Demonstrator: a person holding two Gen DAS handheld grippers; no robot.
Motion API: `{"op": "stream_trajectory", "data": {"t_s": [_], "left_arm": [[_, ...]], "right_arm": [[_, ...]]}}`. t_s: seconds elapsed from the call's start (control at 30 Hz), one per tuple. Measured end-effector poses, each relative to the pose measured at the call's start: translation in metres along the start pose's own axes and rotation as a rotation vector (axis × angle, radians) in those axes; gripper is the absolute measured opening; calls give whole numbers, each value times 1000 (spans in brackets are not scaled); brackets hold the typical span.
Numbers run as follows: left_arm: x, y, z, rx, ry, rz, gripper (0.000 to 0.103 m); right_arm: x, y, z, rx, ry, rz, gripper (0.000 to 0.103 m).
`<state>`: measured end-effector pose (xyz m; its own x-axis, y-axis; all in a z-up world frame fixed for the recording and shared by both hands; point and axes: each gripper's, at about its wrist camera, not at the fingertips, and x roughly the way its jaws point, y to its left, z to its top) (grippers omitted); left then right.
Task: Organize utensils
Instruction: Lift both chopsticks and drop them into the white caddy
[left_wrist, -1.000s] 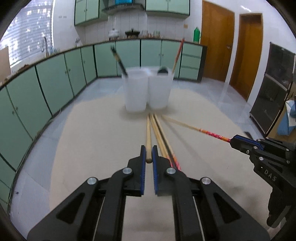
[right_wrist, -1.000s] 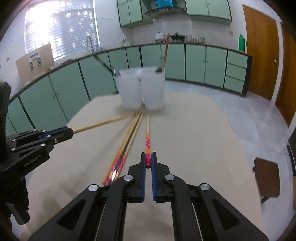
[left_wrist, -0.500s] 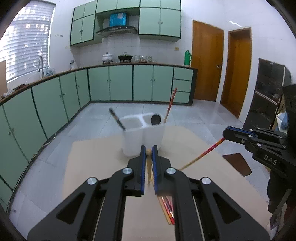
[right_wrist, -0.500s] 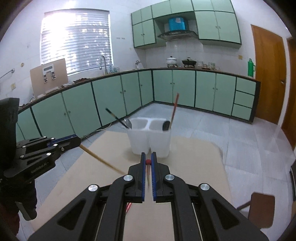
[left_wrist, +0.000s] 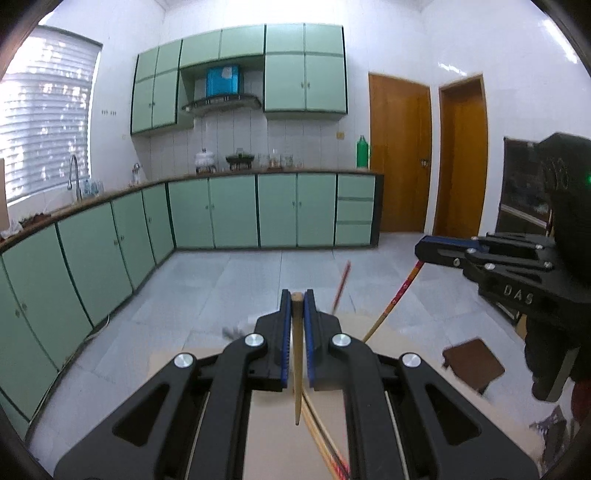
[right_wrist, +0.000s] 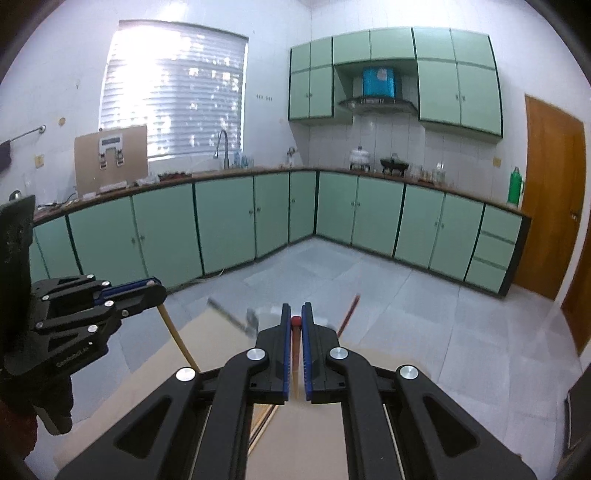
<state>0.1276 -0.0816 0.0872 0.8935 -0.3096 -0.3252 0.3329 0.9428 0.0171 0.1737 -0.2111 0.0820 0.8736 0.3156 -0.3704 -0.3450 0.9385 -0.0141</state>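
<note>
A: Two grippers up over the table (left_wrist: 266, 435), each clamped on one stick. Holder state?

B: Hardly in view; I take the blurred pale shape (right_wrist: 266, 312) past my right fingertips for it, not certain.

A: Left gripper (left_wrist: 294, 299)?

B: I have it pinching a plain wooden chopstick (left_wrist: 296, 369) at its butt, tip hanging down. Right gripper (right_wrist: 295, 321) grips the red-ended chopstick (right_wrist: 295, 322) likewise. Light, stiff, smooth: end grips let them swing. Spare chopsticks (left_wrist: 321, 439) lie below.

Utensil holder (right_wrist: 266, 314) mostly hidden, blurred
</note>
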Motion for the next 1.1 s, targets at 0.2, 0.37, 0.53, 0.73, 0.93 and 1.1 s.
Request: {"op": "stream_trajectory", "data": {"t_s": [0.2,0.37,0.53,0.73,0.93,1.1], "left_arm": [[24,2,44,7,-112,43,6],[69,9,57,-18,-137,72,6],[113,19,42,-44,-75,80,6],[152,25,10,-50,44,79,6],[153,34,-6,-59,88,69,15],[131,37,-12,-50,72,72,31]], "right_arm": [[22,-13,34,28,-62,-27,5],[61,-28,36,72,-39,-35,5],[98,-34,20,89,15,-35,5],[125,-31,1,84,79,-30,5],[130,-32,-18,86,112,-30,8],[110,-33,-25,90,71,-53,30]]}}
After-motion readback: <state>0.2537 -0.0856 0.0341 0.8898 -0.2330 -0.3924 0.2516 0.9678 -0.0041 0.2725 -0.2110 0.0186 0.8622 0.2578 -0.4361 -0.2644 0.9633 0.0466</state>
